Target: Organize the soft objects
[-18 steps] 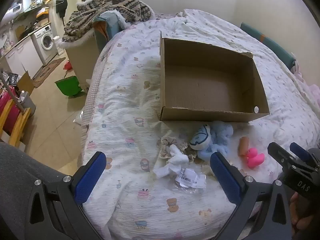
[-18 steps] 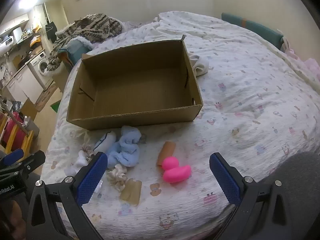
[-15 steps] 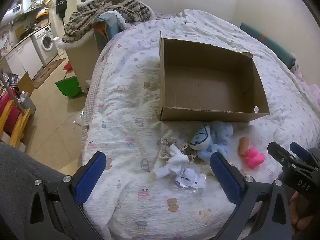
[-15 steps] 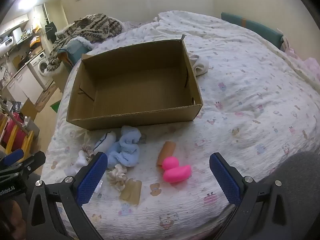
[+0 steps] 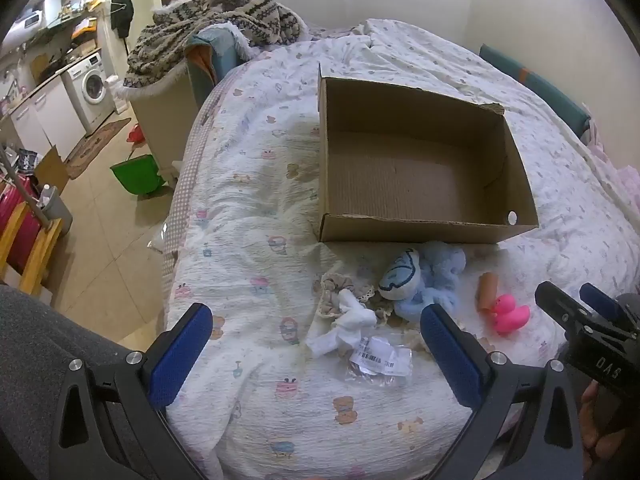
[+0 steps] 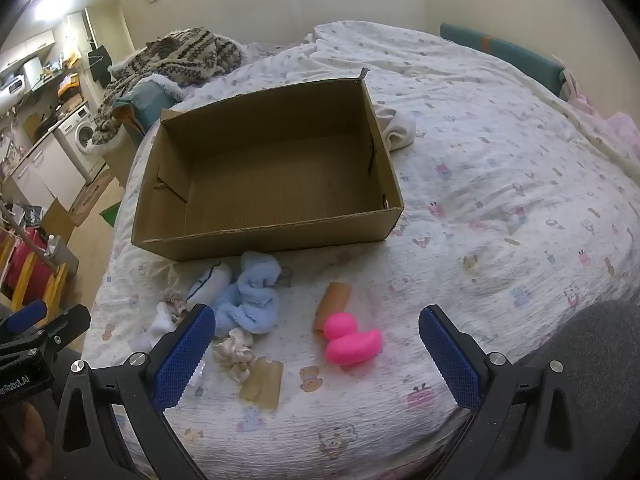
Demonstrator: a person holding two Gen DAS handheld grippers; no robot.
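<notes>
Cardboard box sits empty on the bed; just before it lie a blue plush and pink duck; left gripper and right gripper both gape wide, holding nothing

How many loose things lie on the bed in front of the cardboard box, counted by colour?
Blue: 1, fluffy light-blue cloth
White: 2, white-and-blue rolled sock, white sock
Beige: 2, lace-edged beige scrunchie, cream scrunchie
Pink: 1, pink rubber duck
Brown: 2, brown tube, tan flat piece
Clear: 1, labelled plastic bag
Total: 9
</notes>
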